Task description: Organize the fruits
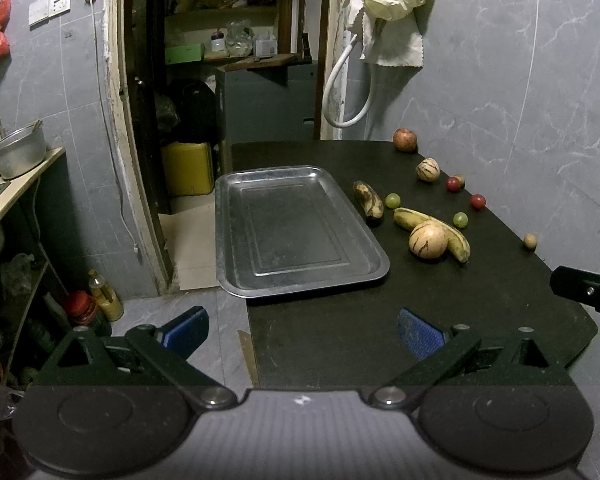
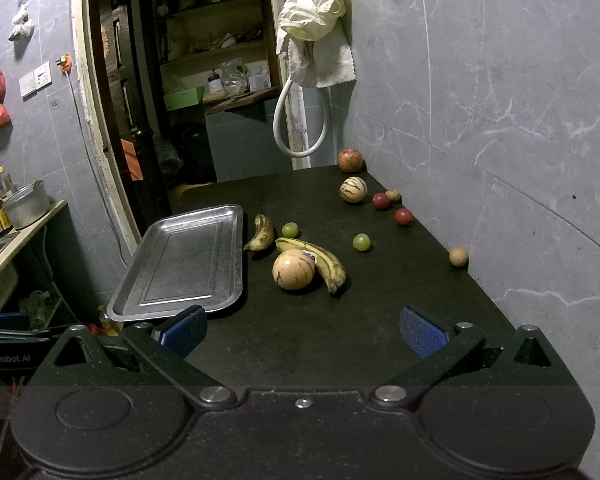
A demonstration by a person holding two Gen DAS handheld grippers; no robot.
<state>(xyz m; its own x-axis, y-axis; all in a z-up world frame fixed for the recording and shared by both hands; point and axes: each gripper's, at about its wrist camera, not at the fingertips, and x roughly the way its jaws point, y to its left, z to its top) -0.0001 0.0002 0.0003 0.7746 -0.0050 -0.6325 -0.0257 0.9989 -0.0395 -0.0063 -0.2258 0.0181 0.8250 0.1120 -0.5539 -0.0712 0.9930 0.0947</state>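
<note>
An empty steel tray (image 1: 300,276) (image 2: 236,248) lies at the left of the black table. Fruit lies loose to its right: a short spotted banana (image 1: 368,199) (image 2: 261,233), a long banana (image 1: 456,240) (image 2: 324,260) touching a striped round melon (image 1: 428,240) (image 2: 293,269), a second striped melon (image 1: 427,170) (image 2: 353,189), an apple (image 1: 405,139) (image 2: 349,160), green grapes (image 1: 393,200) (image 2: 361,242), red grapes (image 1: 478,201) (image 2: 403,217) and small tan fruits (image 1: 530,241) (image 2: 458,257). My left gripper (image 1: 302,332) is open and empty before the tray. My right gripper (image 2: 304,332) is open and empty near the front edge.
The table (image 1: 340,340) stands against a grey tiled wall on the right. A doorway with shelves (image 1: 228,60) is behind. A counter with a pot (image 1: 20,152) stands at the left, with bottles (image 1: 104,296) on the floor. A hose and cloth (image 1: 388,4) hang at the back.
</note>
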